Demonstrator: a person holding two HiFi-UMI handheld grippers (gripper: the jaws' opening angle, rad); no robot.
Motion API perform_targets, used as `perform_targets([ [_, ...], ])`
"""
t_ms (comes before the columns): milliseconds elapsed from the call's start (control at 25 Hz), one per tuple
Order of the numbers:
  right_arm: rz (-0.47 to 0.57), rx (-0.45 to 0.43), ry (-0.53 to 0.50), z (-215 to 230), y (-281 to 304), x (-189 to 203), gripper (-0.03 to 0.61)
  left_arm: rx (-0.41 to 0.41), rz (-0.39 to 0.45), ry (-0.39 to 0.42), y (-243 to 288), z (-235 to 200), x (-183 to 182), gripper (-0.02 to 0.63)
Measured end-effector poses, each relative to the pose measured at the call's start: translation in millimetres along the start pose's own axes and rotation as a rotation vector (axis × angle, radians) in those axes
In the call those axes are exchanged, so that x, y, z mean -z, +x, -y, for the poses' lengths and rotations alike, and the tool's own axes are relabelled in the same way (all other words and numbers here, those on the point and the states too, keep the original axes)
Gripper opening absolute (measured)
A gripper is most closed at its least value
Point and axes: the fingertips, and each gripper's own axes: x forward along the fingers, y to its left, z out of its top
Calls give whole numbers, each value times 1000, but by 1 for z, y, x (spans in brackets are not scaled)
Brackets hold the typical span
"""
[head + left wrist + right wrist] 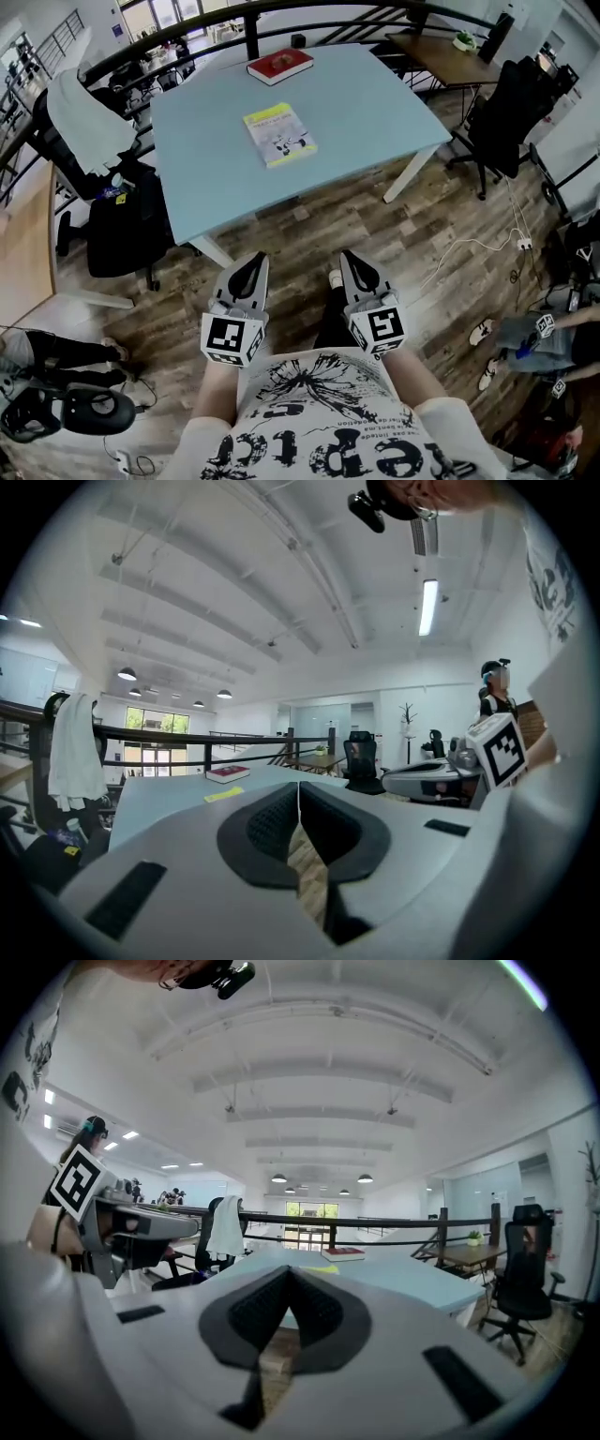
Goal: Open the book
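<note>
A closed book with a yellow and white cover (pixel 279 135) lies flat near the middle of the light blue table (pixel 375 112). A closed red book (pixel 279 65) lies at the table's far edge. Both grippers are held low in front of the person, over the wooden floor and short of the table's near edge. My left gripper (pixel 255 260) is shut and holds nothing. My right gripper (pixel 349 258) is beside it, also shut and empty. In the left gripper view the yellow book (pixel 223 795) and red book (pixel 228 773) show past the tips (pixel 299 785). The right gripper view shows the yellow book (pixel 322 1269) just beyond its tips (pixel 287 1269).
A black chair draped with a white cloth (pixel 89 112) stands left of the table, another black chair (pixel 511 103) at right by a wooden desk (pixel 441 52). A dark railing (pixel 253 19) runs behind. Cables (pixel 478 246) lie on the floor; another person (pixel 553 337) sits at the lower right.
</note>
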Motion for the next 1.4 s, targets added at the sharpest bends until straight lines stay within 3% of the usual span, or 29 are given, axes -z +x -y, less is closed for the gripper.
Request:
perform_targets([
  [440,-9,-233,-37,149,133,-16,11,-227,-9,-36,170,-18,-26,20],
  [720,-13,-337,-75,226,209,-31,11,-353,-33,-57,258,-31,-31,20],
  [1000,-43,-417,-83,246,252,-18,11,-394,-122,-80,299,-42,-5,21],
  [1400,-142,-407,-54,255,306,22,11,-401,-315,-121,354,-93,74,21],
])
